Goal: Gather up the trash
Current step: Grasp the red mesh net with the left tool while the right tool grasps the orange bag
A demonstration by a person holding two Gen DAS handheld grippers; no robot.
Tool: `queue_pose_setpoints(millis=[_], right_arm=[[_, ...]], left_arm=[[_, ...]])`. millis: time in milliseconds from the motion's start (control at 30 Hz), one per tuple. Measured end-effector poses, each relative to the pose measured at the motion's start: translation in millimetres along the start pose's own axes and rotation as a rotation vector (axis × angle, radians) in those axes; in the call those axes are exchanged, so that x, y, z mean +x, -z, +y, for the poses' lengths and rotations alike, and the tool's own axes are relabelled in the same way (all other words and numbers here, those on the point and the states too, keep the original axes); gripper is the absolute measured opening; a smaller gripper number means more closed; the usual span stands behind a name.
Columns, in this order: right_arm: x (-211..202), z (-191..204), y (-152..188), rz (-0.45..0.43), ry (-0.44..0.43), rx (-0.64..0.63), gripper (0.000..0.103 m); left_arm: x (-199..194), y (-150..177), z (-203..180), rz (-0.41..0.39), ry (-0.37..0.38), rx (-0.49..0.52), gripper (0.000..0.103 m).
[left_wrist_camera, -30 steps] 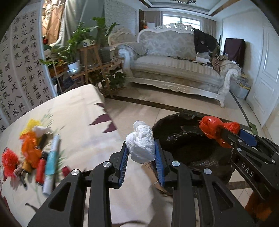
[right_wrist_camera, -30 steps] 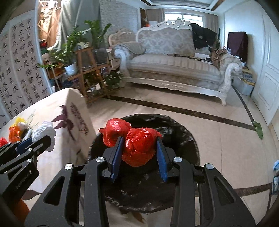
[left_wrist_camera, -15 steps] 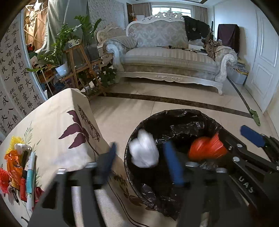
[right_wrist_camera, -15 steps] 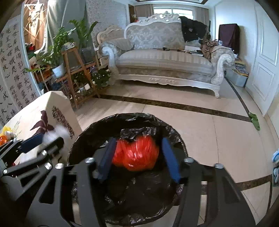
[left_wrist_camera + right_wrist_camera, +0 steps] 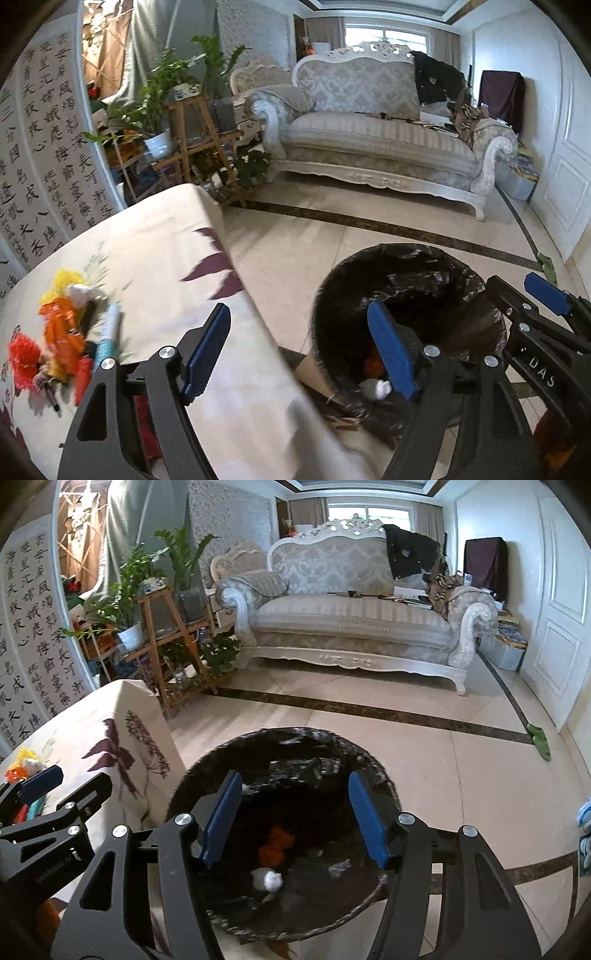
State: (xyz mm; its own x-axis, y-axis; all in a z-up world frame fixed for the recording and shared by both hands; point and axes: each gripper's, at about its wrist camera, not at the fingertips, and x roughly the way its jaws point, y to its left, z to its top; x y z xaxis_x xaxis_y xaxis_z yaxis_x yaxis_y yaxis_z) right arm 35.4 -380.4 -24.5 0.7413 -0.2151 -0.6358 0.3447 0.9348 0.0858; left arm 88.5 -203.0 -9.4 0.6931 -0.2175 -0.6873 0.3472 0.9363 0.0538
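Deep in the black-lined bin (image 5: 207,775) — white wad (image 5: 267,880), orange scrap (image 5: 275,847), half shadowed

Ornate white sofa (image 5: 354,627), tiled floor (image 5: 461,775)

white letters "das" showing on black arm of right gripper (image 5: 545,295), at right edge of left wrist view, first letter partly cut off. tall wall scroll (image 5: 44,155) at left carrying columns of black chinese calligraphy, also showing in right wrist view (image 5: 33,635); single characters too distorted for sure reading. no other text, brand or number showing readable.
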Motion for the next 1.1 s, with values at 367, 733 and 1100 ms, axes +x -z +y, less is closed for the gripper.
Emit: queue_pose_setpoints(millis=[367, 733, 1100], right_arm=[[-18.4, 71.7, 8.8, 0.008, -0.134, -0.086, 0.059], [-30.1, 162.6, 14.9, 0.024, -0.276, -0.198, 0.059], [-33.7, 252.2, 17.8, 0.050, -0.405, -0.303, 0.059]], left_arm=[[-31.0, 22.8, 74.3, -0.005, -0.109, -0.089, 0.074], [-56.4, 52.0, 174.4, -0.004, -0.277, -0.220, 0.075], [-57.8, 73.4, 268.9, 0.021, -0.405, -0.338, 0.078]])
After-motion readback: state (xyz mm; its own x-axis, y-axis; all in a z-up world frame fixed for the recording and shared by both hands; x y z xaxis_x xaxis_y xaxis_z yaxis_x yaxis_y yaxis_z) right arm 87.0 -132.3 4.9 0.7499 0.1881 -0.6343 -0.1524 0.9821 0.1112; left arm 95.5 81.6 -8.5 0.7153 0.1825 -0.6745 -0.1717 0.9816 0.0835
